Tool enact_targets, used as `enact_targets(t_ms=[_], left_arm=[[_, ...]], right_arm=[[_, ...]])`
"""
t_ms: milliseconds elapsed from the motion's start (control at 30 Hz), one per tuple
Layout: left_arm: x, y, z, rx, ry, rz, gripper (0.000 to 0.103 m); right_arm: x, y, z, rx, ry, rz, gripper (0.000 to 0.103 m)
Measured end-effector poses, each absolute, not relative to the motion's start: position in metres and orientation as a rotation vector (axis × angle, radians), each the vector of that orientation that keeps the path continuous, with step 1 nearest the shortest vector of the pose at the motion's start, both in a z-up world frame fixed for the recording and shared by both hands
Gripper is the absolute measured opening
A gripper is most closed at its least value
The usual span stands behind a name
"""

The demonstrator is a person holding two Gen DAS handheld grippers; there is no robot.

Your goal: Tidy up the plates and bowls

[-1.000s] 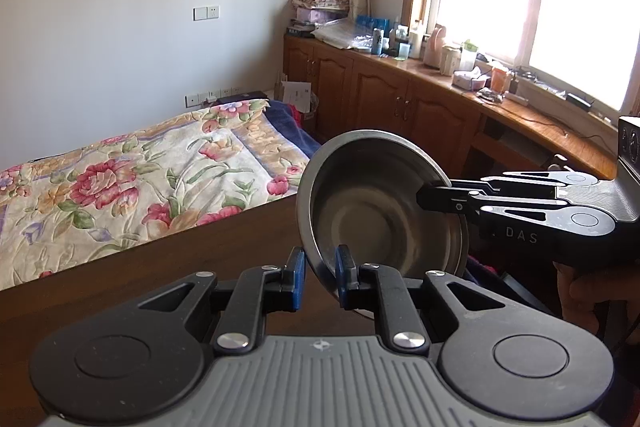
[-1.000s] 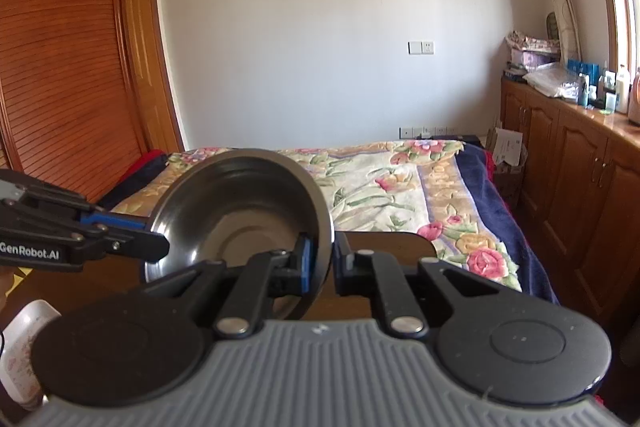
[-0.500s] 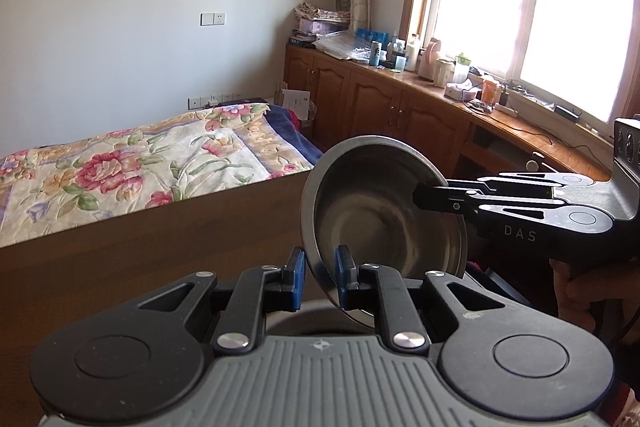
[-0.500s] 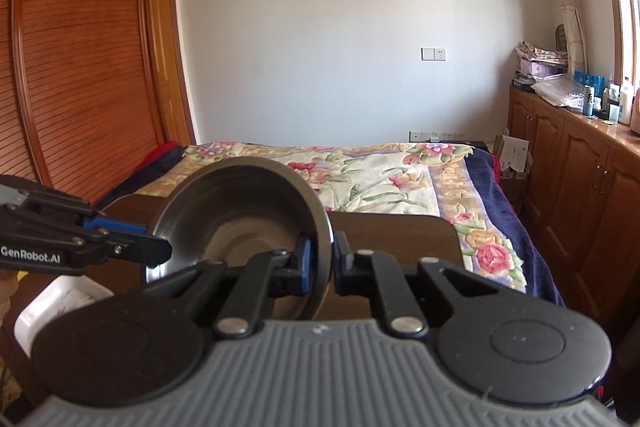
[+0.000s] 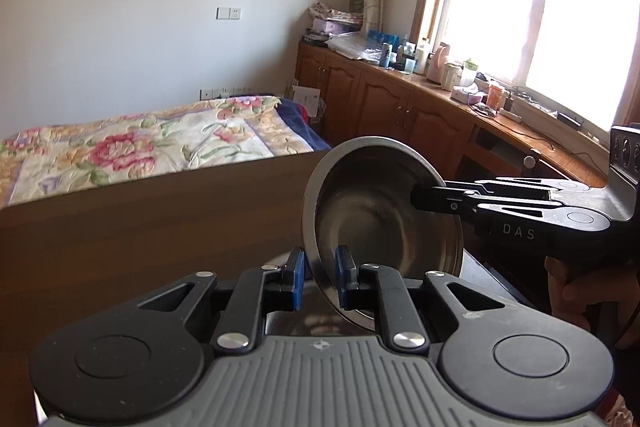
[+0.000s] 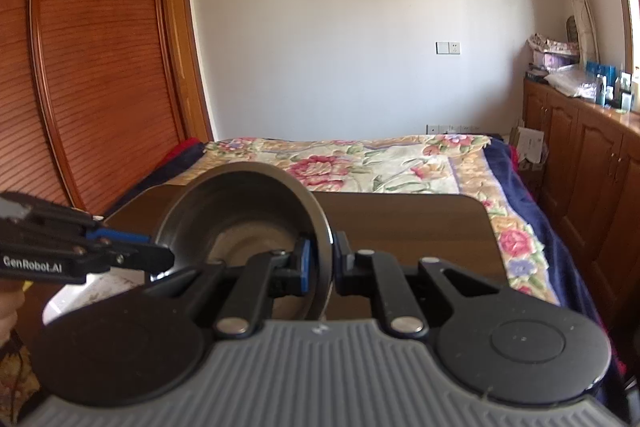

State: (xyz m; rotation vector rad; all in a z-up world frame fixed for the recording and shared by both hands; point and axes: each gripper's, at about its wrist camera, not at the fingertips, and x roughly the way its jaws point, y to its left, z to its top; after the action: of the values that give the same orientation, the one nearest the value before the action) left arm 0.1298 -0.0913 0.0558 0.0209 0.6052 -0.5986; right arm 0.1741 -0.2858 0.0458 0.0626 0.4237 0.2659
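Step in hand: a round stainless-steel bowl [image 5: 384,223] is held in the air between both tools, above the dark brown wooden table [image 5: 140,227]; it looks like a carry or a handover on the way to a stacking place.
Left gripper [image 5: 318,277]: its blue-padded fingers straddle the lower rim; the left pad seems to stand slightly off the metal, so whether it truly clamps cannot be told.
Right gripper [image 6: 320,265]: jaws nearly closed on the bowl's rim, one finger inside the bowl and one outside.
Where the bowl is: lifted clear of the table, touching nothing but the two tools.
Which way it points: tipped on edge, its hollow turned towards the left wrist camera and its base away.
Long axis: none, since it is round; the rim plane stands near upright.
Below: something metallic shows dimly under the left gripper, too hidden to name.
Next move, as a judgement: one tool should let go cleanly while the other levels the bowl, mouth up, before lowering it.
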Motion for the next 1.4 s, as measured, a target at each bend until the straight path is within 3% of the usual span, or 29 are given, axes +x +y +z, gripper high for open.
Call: enact_targets(t_ms=[733, 1400], left_arm=[[0.125, -0.072, 0.009, -0.016, 0.697, -0.555, 0.017], [0.126, -0.065, -0.001, -0.041, 0.703, -0.554, 0.017]], right_arm=[[0.162, -0.257, 0.009, 0.030, 0.481, 0.284, 0.014], [0.164, -0.242, -0.002, -0.066, 0.504, 0.296, 0.018]])
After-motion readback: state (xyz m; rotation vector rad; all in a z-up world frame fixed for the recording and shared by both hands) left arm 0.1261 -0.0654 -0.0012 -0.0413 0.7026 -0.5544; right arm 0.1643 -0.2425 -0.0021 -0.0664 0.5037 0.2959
